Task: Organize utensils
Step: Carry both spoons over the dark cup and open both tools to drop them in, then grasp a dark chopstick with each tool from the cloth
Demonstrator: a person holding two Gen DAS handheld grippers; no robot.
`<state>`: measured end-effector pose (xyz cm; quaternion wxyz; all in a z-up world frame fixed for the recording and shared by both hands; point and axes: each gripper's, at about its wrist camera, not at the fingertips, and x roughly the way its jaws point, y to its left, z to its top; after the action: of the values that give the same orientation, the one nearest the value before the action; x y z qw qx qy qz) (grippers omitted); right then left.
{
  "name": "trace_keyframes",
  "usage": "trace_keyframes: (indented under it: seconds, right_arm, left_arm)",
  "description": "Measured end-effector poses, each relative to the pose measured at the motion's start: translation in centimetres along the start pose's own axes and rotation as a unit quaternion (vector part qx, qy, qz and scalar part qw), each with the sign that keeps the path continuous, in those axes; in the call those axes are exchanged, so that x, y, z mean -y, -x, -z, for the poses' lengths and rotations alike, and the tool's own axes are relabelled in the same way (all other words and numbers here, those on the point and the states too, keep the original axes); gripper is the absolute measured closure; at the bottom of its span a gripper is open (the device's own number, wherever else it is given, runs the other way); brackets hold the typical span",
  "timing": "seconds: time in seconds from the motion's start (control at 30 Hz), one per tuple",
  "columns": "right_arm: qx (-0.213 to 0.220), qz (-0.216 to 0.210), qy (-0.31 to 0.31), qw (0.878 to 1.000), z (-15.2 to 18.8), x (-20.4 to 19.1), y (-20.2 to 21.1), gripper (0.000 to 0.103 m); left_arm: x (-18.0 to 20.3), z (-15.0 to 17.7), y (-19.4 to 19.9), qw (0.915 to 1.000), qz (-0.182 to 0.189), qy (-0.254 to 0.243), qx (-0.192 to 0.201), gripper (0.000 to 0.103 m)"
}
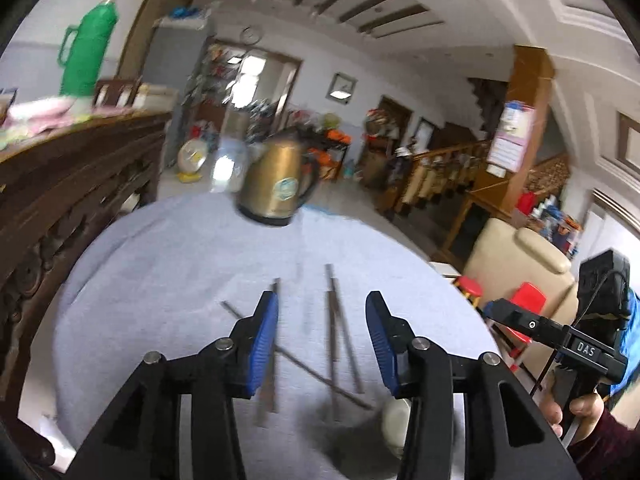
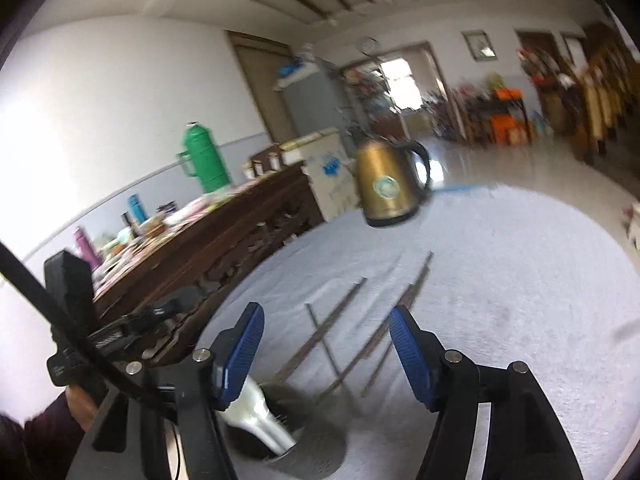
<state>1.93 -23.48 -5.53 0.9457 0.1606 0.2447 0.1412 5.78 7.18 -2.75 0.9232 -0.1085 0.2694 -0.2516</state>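
Note:
Several thin metal chopsticks (image 1: pixel 334 320) lie loose and crossed on the light grey tablecloth (image 1: pixel 168 264); they also show in the right wrist view (image 2: pixel 340 320). A metal utensil holder (image 2: pixel 296 436) with a white rim piece stands at the near edge, partly hidden by my right gripper's left finger; it shows in the left wrist view (image 1: pixel 394 420). My left gripper (image 1: pixel 322 332) is open and empty above the chopsticks. My right gripper (image 2: pixel 326 340) is open and empty above them too.
A gold electric kettle (image 1: pixel 276 184) stands at the far side of the table, also in the right wrist view (image 2: pixel 386 184). A dark wooden sideboard (image 1: pixel 72 184) with a green thermos (image 1: pixel 86 52) runs along the left. A beige sofa (image 1: pixel 516 264) and red stools stand to the right.

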Motion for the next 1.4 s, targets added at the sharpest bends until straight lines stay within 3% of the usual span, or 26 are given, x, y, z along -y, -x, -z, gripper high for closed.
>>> trace_keyframes:
  seconds: [0.07,0.17,0.37,0.5,0.67,0.73,0.8,0.9,0.97,1.07,1.1,1.17,1.23,1.37,1.4]
  right_arm:
    - [-0.032,0.021,-0.022,0.999,-0.8,1.6,-2.3,0.051]
    - [-0.084,0.040,-0.051,0.994,-1.7,4.2,-5.8,0.054]
    - [-0.181,0.048,-0.114,0.976,-4.2,9.1,-13.2,0.054]
    - [-0.234,0.054,-0.144,0.960,-6.1,11.4,-18.3,0.054]
    - [-0.274,0.081,-0.140,0.948,-8.4,13.0,-24.2,0.054]
    - [-0.286,0.089,-0.144,0.943,-8.8,13.4,-26.2,0.054]
    - [-0.294,0.098,-0.141,0.940,-9.3,13.6,-28.0,0.054]
    - [-0.301,0.132,-0.127,0.936,-9.9,14.2,-30.5,0.054]
    - [-0.316,0.154,-0.129,0.927,-9.7,14.8,-32.3,0.067]
    - [-0.333,0.163,-0.130,0.920,-9.2,15.2,-33.7,0.070]
    - [-0.327,0.170,-0.122,0.922,-9.3,14.9,-33.9,0.071]
    - [-0.328,0.184,-0.109,0.920,-9.3,14.5,-34.2,0.086]
    - [-0.324,0.200,-0.097,0.920,-9.2,14.3,-34.3,0.095]
    - [-0.315,0.190,-0.095,0.925,-9.0,14.0,-33.9,0.096]
    - [-0.298,0.179,-0.094,0.933,-9.2,13.8,-32.9,0.096]
  left_arm:
    - [-2.1,-0.7,-1.9,0.9983,-0.040,0.022,-0.037,0.056]
    - [-5.2,-0.9,-5.4,0.9891,-0.074,0.065,-0.110,0.056]
    - [-8.5,-0.9,-13.7,0.9532,-0.097,0.137,-0.252,0.056]
    - [-9.5,-0.9,-18.4,0.9284,-0.109,0.174,-0.310,0.056]
    - [-10.1,-0.7,-23.0,0.9054,-0.131,0.190,-0.356,0.057]
    - [-9.8,-1.3,-23.9,0.9070,-0.145,0.180,-0.352,0.057]
    - [-9.8,-1.4,-24.9,0.9007,-0.150,0.182,-0.365,0.057]
    - [-9.6,-1.7,-25.8,0.8993,-0.161,0.174,-0.367,0.060]
    - [-9.2,-1.8,-26.4,0.8998,-0.168,0.164,-0.368,0.076]
    - [-8.5,-1.6,-27.4,0.9013,-0.171,0.142,-0.372,0.083]
    - [-8.2,-1.5,-27.7,0.9017,-0.173,0.136,-0.372,0.083]
    - [-7.8,-1.5,-28.2,0.9025,-0.174,0.130,-0.372,0.092]
    - [-7.4,-1.5,-28.7,0.9040,-0.175,0.123,-0.370,0.094]
    - [-6.8,-1.2,-29.0,0.9095,-0.166,0.114,-0.364,0.094]
    - [-6.8,-1.2,-28.9,0.9112,-0.159,0.120,-0.361,0.094]
